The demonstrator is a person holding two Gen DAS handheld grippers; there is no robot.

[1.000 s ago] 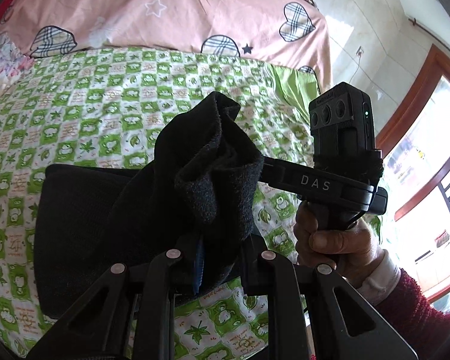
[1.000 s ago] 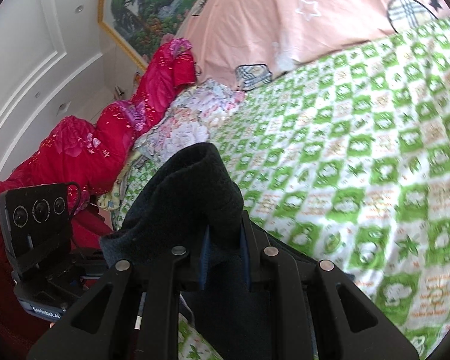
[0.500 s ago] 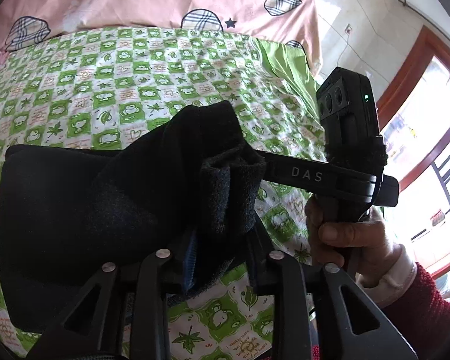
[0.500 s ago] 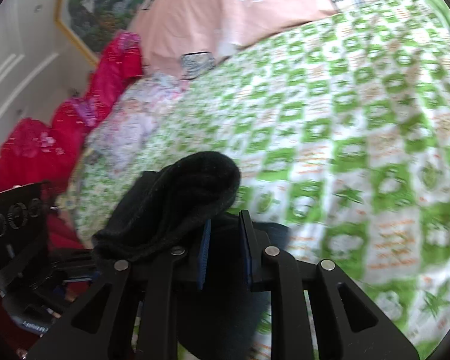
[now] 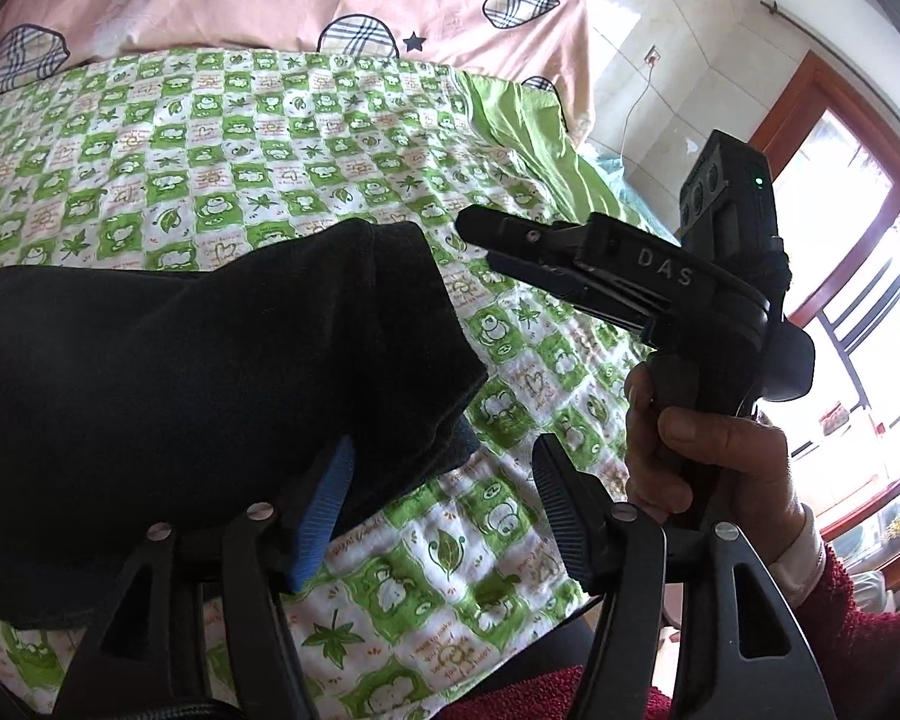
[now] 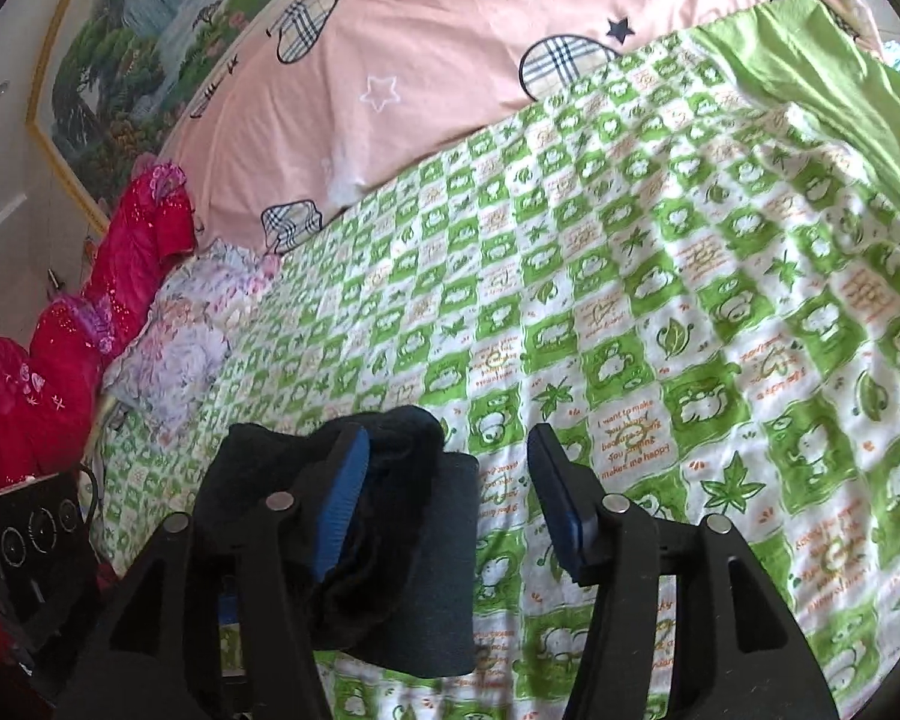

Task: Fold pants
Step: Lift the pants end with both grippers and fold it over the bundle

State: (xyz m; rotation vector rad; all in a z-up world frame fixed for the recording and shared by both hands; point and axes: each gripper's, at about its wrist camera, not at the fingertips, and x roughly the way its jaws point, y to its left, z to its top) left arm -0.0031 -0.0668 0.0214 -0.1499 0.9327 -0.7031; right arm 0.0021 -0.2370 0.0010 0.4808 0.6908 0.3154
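The dark pants (image 5: 198,396) lie folded in a thick bundle on the green checked bedspread (image 5: 270,180). My left gripper (image 5: 444,498) is open; the folded edge drapes over its left finger with the blue pad (image 5: 324,516). My right gripper (image 6: 450,510) is open too, with the pants (image 6: 402,558) lying against its left blue pad (image 6: 342,504). In the left wrist view the right gripper (image 5: 480,234) hovers just right of the bundle, held by a hand in a red sleeve.
A pink quilt (image 6: 450,60) with plaid hearts lies along the back of the bed. Red garments (image 6: 60,312) and a floral pillow (image 6: 174,354) sit at the left. A window (image 5: 858,300) is at the right, beyond the bed edge.
Both grippers have opened and let go of the pants. The bundle has dropped onto the bedspread, and the right gripper has drawn back to the right of it.
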